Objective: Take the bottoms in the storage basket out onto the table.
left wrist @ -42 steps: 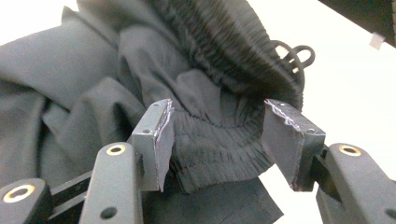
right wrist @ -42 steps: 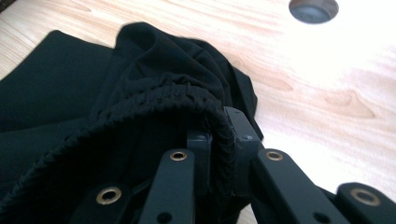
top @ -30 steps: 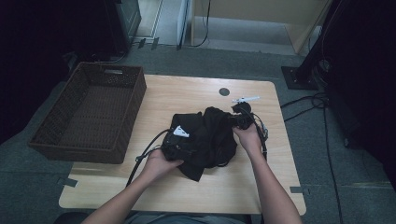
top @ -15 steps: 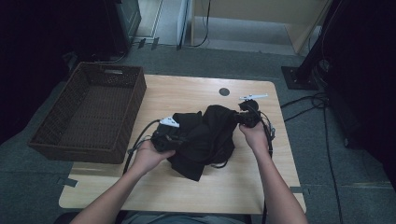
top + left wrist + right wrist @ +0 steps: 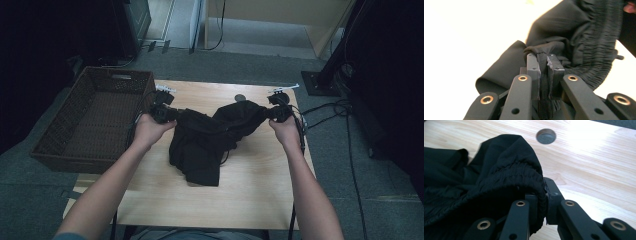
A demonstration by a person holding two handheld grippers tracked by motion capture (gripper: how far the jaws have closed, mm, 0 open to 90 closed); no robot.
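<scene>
Black shorts (image 5: pixel 210 137) are hanging over the table's (image 5: pixel 250 195) middle, with the left gripper (image 5: pixel 162 112) and right gripper (image 5: pixel 277 112) each pinching the elastic waistband and spreading it; folding and basket (image 5: pixel 90 125) placement probably remain.

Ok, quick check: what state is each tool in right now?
Left tool: jaws have just closed; shut on the black garment.
Right tool: shut on the garment's elastic waistband.

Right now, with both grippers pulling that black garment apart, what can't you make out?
- Black garment: high view, too dark and bunched to tell its type or its front.
- Wicker basket: high view, the near wall hides part of the floor.
- Left gripper: left gripper view, the clamped cloth covers the pad faces.
- Right gripper: right gripper view, the elastic hem covers the left jaw.
</scene>
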